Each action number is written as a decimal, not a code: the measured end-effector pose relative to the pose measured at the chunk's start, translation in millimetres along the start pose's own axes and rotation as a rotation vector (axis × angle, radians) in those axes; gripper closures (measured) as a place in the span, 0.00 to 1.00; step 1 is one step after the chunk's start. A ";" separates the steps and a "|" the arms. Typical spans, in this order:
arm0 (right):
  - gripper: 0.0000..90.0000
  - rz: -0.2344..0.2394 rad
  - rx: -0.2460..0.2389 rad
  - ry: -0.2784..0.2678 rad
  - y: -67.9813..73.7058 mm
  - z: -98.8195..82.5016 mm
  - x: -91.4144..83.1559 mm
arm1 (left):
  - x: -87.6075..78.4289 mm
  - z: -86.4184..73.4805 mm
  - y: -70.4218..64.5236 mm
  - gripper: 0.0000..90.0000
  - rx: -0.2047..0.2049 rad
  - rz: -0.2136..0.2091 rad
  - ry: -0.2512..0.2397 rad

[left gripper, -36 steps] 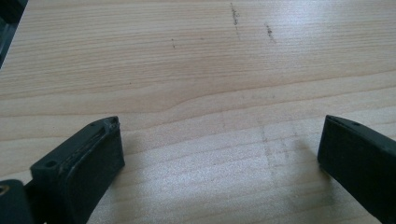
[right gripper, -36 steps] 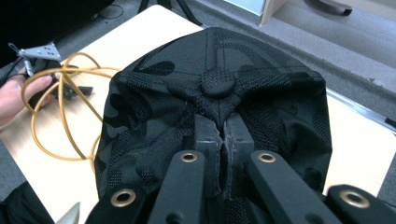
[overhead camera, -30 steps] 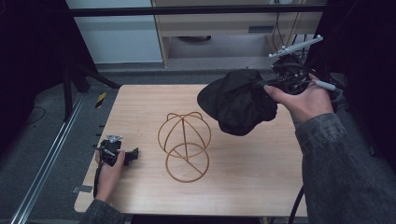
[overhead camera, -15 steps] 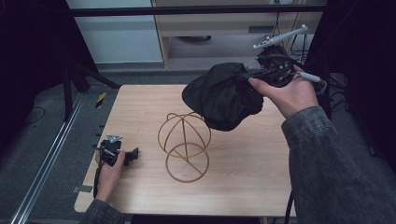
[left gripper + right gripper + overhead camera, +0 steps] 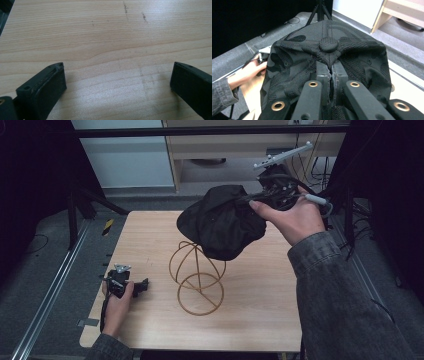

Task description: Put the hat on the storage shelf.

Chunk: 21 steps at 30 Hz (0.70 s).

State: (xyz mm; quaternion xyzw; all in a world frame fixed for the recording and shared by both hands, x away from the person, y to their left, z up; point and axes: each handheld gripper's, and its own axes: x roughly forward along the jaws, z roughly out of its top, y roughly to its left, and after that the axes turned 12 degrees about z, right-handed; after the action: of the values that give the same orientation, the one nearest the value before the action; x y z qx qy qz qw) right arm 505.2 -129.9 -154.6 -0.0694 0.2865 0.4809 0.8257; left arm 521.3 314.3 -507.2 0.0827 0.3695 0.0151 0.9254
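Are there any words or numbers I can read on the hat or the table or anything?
None: no word, number or label can be read anywhere.
The black cap shows a dark camouflage pattern and a top button, no writing.
The wooden table has faint dark scuff marks, not letters.
The wire hat stand carries no tag.
The yellow and black striped piece on the floor is too small to show any text.

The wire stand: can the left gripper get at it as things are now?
Probably yes. The left gripper rests open on the table, and bare wood lies between it and the wire stand; the black cap hangs above.
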 end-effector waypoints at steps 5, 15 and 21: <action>0.97 0.039 -0.006 -0.008 6.9 6.4 8.7 | 0.0 0.0 0.1 0.00 0.000 0.000 0.000; 0.97 0.105 -0.037 0.002 26.7 17.6 31.6 | 0.3 0.3 0.1 0.00 -0.002 -0.003 0.001; 0.97 0.123 -0.055 0.024 37.8 21.1 40.6 | 0.3 0.4 0.3 0.00 0.000 -0.003 0.001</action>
State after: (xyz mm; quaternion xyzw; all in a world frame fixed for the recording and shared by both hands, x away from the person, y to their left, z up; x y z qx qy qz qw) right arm 497.4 -71.1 -153.0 -0.0799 0.2867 0.5378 0.7888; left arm 521.8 314.5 -507.2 0.0822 0.3700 0.0139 0.9253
